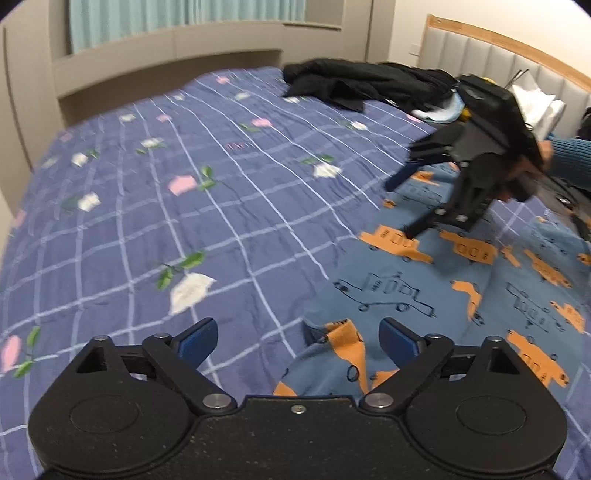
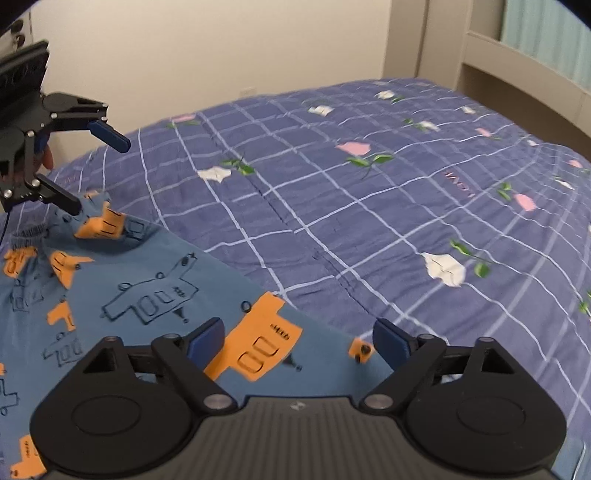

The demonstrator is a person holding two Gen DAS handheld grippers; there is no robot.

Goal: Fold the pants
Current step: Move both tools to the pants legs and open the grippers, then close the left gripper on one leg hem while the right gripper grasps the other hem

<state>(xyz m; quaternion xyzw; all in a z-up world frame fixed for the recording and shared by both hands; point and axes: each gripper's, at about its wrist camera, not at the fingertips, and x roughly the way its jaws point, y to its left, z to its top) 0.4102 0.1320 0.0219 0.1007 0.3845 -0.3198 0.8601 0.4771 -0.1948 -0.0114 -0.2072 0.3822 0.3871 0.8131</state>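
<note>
The pants (image 1: 436, 295) are blue with orange and outlined vehicle prints and lie flat on the bed, also in the right wrist view (image 2: 129, 291). My left gripper (image 1: 297, 341) is open and empty, its jaws wide apart over the pants' near corner. It also shows in the right wrist view (image 2: 99, 173), above the elastic waistband (image 2: 29, 234). My right gripper (image 2: 297, 341) is open and empty over the pants' edge. In the left wrist view it (image 1: 400, 206) hovers just above the far part of the pants.
The bed has a purple checked cover with flowers (image 1: 184, 206). A pile of dark clothes (image 1: 362, 83) lies near the padded headboard (image 1: 491, 55). A shelf and a curtain (image 1: 177, 22) stand beyond the bed. A plain wall (image 2: 221, 48) is at the other side.
</note>
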